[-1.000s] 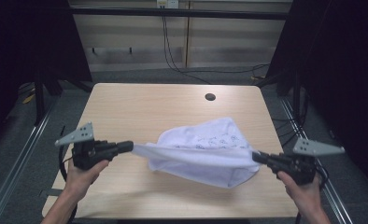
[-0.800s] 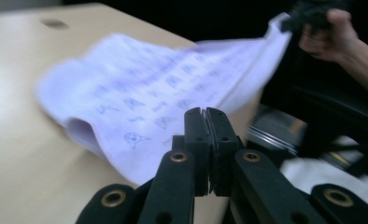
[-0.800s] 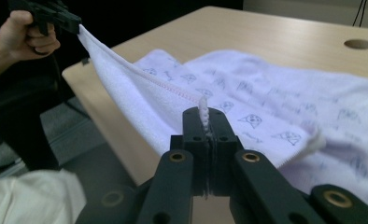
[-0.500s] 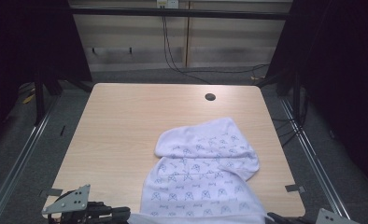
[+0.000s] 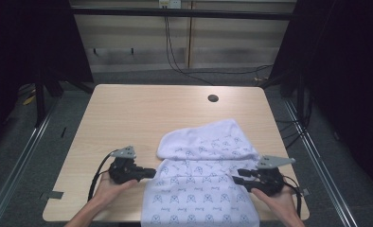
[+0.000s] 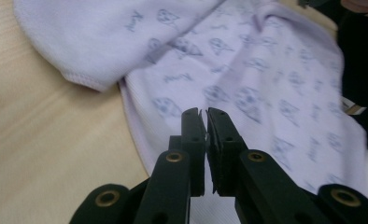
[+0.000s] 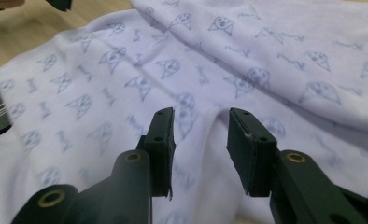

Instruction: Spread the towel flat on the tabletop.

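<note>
A white cloth (image 5: 201, 184) printed with small blue cat faces lies spread on the wooden table (image 5: 128, 113). Its far part is folded over and its near edge hangs off the front. My left gripper (image 5: 151, 173) rests at the cloth's left edge. In the left gripper view the cloth (image 6: 247, 70) lies beyond my left gripper (image 6: 205, 114), whose jaws have just been closing to a thin slit with no cloth pinched. My right gripper (image 5: 235, 178) sits on the cloth's right side. Its jaws (image 7: 200, 122) have just been opening, and a soft ridge of cloth (image 7: 243, 56) lies loose between them.
A dark round hole (image 5: 213, 98) sits in the tabletop near the far edge. Bare wood stretches left of and beyond the cloth. Metal rails run along both sides of the table, and cables hang on the back wall.
A second ago both grippers held the cloth stretched in the air. It now lies on the table, and both grippers have come down beside it. The right jaws have parted.
</note>
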The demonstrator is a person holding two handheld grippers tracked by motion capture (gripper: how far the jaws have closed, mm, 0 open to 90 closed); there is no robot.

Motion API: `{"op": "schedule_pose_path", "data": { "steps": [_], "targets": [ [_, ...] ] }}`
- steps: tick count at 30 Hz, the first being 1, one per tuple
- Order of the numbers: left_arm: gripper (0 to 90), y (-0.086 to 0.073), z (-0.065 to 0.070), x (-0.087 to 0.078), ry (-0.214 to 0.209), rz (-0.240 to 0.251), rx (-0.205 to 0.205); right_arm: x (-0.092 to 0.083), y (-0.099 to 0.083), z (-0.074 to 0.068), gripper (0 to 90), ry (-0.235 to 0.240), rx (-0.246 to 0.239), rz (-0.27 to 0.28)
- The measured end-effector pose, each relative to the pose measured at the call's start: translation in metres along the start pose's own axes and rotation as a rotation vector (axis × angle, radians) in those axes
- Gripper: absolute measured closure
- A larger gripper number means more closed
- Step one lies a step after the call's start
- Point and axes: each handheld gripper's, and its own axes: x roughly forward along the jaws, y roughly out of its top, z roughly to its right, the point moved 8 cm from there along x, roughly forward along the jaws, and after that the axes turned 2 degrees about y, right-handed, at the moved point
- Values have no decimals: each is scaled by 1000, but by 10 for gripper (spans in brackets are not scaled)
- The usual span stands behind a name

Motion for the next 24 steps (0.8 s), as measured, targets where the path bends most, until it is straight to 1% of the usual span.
{"op": "schedule_pose_path", "data": {
  "steps": [1, 2, 3, 4, 5, 6, 7, 8, 9, 10, 11, 13, 14, 16, 17, 18, 19, 20, 22, 23, 24],
  "targets": [
    [858, 0, 0, 0, 0, 0, 0, 0, 0, 0, 608, 0, 0, 0],
    [858, 2, -3, 9, 0, -16, 9, 9, 2, 3, 603, -12, -8, -22],
    [853, 2, -5, 14, 14, -17, 7, 19, 3, 7, 588, -28, -13, -59],
    [851, 1, -6, 20, 17, -34, 10, 32, 0, 14, 595, -28, 34, -98],
    [851, -1, -7, 24, 26, -59, 19, 32, 0, 14, 595, -28, 34, -98],
    [872, -6, -8, 28, 43, -88, 32, 40, -5, 17, 722, -8, 55, -113],
    [872, -6, -7, 28, 40, -84, 27, 40, -5, 17, 722, -8, 55, -113],
    [882, -8, -8, 26, 48, -91, 23, 40, -6, 18, 809, -21, 48, -113],
    [894, -10, -9, 23, 68, -99, 31, 36, -5, 17, 852, -44, 49, -99],
    [900, -13, -9, 20, 67, -96, 26, 27, -1, 18, 864, -56, 56, -62],
    [900, -16, -10, 17, 67, -96, 9, 16, 1, 20, 868, -87, 64, -45],
    [900, -22, -10, 9, 73, -92, -18, -3, 0, 24, 879, -121, 90, -14],
    [900, -25, -9, 6, 76, -97, -20, -16, -4, 25, 881, -142, 109, 1],
    [900, -32, -4, -1, 68, -101, -29, -33, -16, 24, 884, -154, 127, 11],
    [900, -35, 0, -3, 66, -106, -27, -41, -23, 22, 884, -151, 147, 19],
    [900, -39, 7, -6, 50, -122, -20, -53, -41, 13, 885, -132, 175, 16],
    [900, -42, 12, -7, 45, -130, -7, -53, -41, 13, 885, -132, 175, 16],
    [900, -45, 18, -8, 41, -139, -11, -55, -48, 9, 882, -137, 170, 3],
    [900, -50, 27, -11, 31, -157, -2, -57, -59, 3, 842, -132, 156, -13],
    [892, -51, 30, -12, 23, -164, -2, -58, -64, 2, 807, -140, 163, -36],
    [874, -53, 32, -13, -2, -158, -22, -59, -70, 2, 785, -150, 175, -58]
  ]
}}
